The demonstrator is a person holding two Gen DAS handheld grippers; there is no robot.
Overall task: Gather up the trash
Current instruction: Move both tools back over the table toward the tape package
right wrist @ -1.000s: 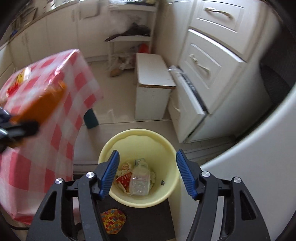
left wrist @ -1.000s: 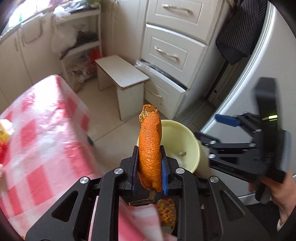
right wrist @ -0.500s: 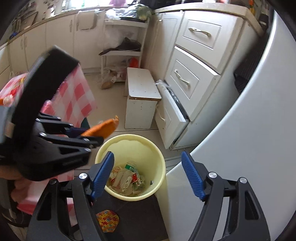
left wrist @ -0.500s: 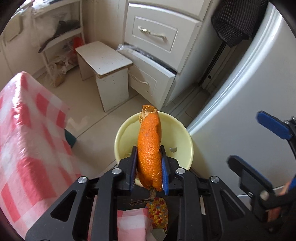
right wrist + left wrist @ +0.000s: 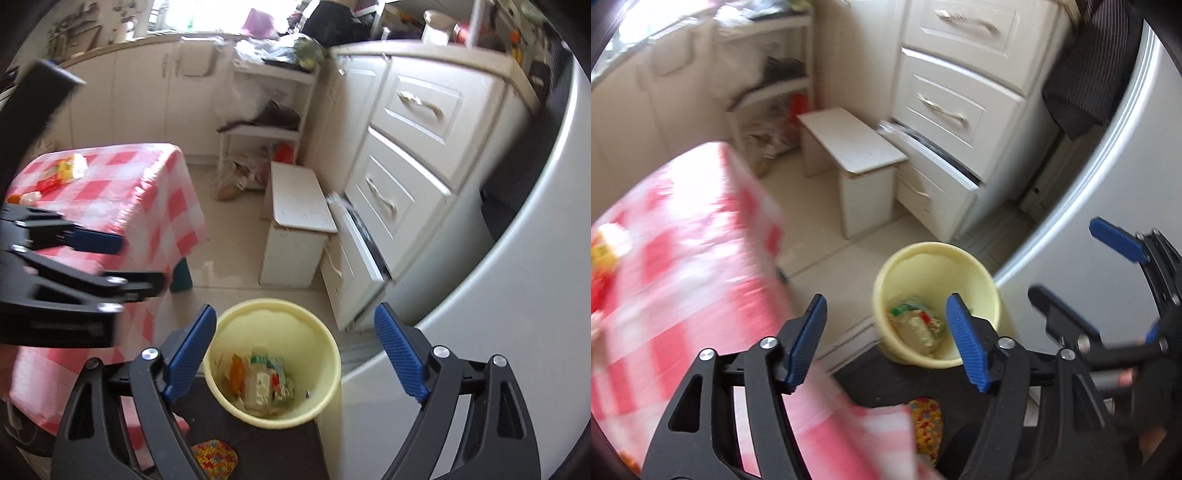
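A yellow bin (image 5: 934, 254) (image 5: 273, 317) stands on the floor by the fridge, with wrappers and an orange peel (image 5: 236, 369) inside. My left gripper (image 5: 884, 306) hovers above and just short of it. Its jaws are opening and nothing is between them. My right gripper (image 5: 295, 310) hangs over the bin's near rim. Its jaws are also opening wide, with nothing between them. Each gripper shows in the other's view: the right gripper (image 5: 1067, 258) at the right edge, the left gripper (image 5: 129, 262) at the left. More wrappers (image 5: 66, 170) lie on the red-checked table (image 5: 147, 206).
A white stool (image 5: 299, 206) stands beyond the bin. Next to it is a drawer unit (image 5: 402, 177) with its bottom drawer ajar. The grey fridge (image 5: 1108, 177) fills the right side. A cluttered shelf rack (image 5: 266, 110) stands at the back. A colourful crocheted piece (image 5: 925, 421) lies below the bin.
The left gripper has opened and the orange peel has left it; the peel now lies in the bin. The right gripper has opened wider and lifted a little.
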